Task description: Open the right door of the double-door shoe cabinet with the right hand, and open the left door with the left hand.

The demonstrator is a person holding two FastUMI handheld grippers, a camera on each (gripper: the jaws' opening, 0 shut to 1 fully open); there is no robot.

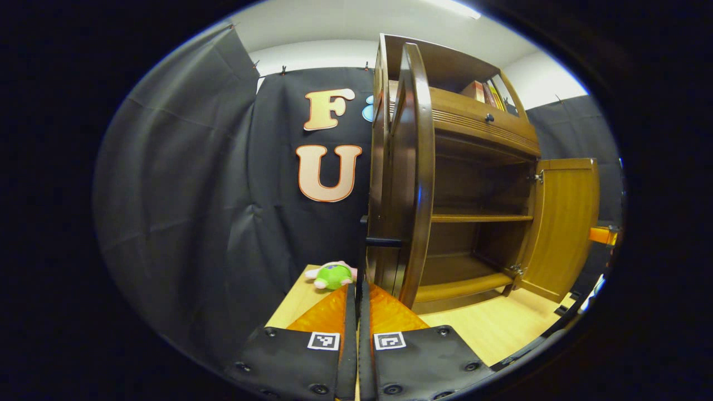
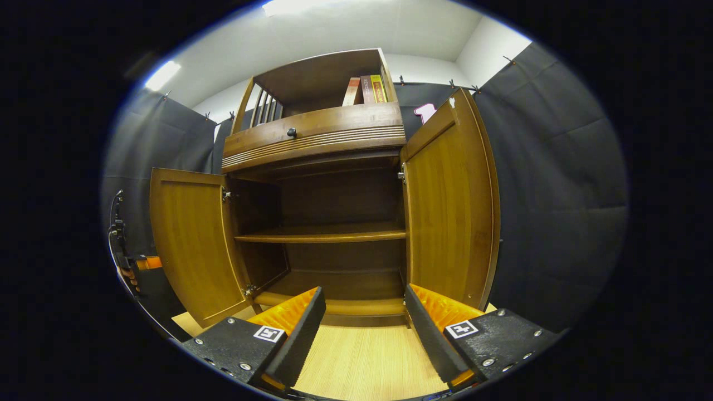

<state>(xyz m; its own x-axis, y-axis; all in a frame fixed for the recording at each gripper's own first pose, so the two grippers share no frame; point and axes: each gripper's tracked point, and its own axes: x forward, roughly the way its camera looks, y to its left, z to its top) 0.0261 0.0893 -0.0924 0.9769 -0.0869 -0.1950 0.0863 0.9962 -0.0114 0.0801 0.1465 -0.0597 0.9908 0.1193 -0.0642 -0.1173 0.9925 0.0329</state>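
Both brown wooden cabinet doors stand wide: left door (image 2: 192,245), right door (image 2: 451,206). Left gripper (image 1: 356,312) fingers together near dark handle (image 1: 383,241); right gripper (image 2: 365,334) spread, empty. Task looks essentially done.

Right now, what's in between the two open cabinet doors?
In the right gripper view, between the left door and right door lies the cabinet's bare inside: one shelf with nothing on it.

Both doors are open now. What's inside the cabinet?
The cabinet looks empty: one bare middle shelf and a bare bottom board. The right gripper hides part of the bottom front edge. Books stand in the open top section, above the drawer.
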